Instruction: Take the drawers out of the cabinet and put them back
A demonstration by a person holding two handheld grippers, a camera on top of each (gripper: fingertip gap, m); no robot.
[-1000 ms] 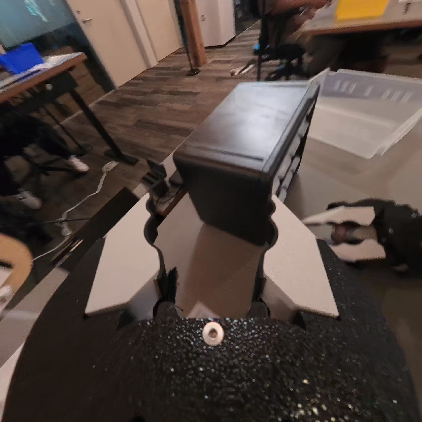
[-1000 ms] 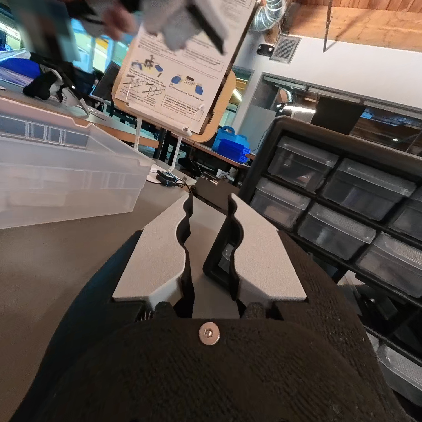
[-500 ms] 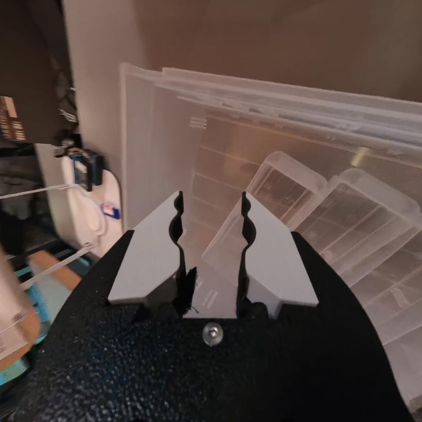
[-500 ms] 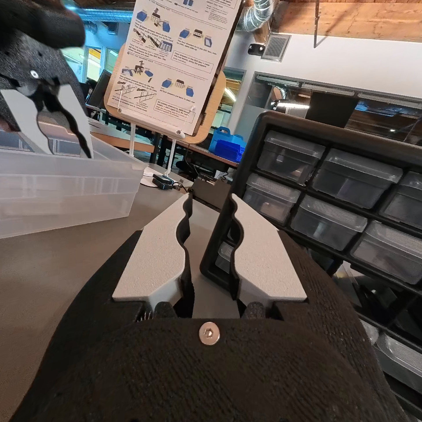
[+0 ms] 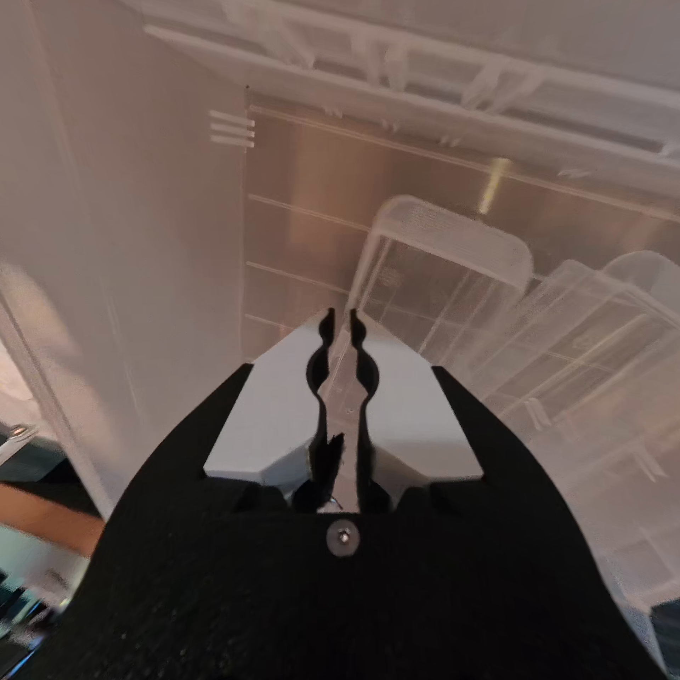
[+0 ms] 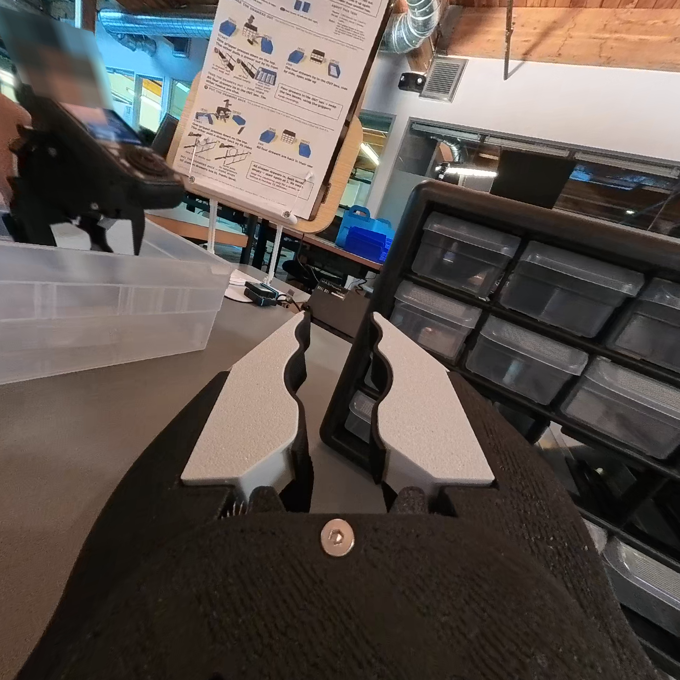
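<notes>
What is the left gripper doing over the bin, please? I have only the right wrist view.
Observer: The left gripper is closed to a narrow gap around the near edge of a clear drawer lying inside the bin.
Operator: Thank you. Is that the only one in there?
Observer: No, a second drawer lies right beside it, on its right.
</notes>
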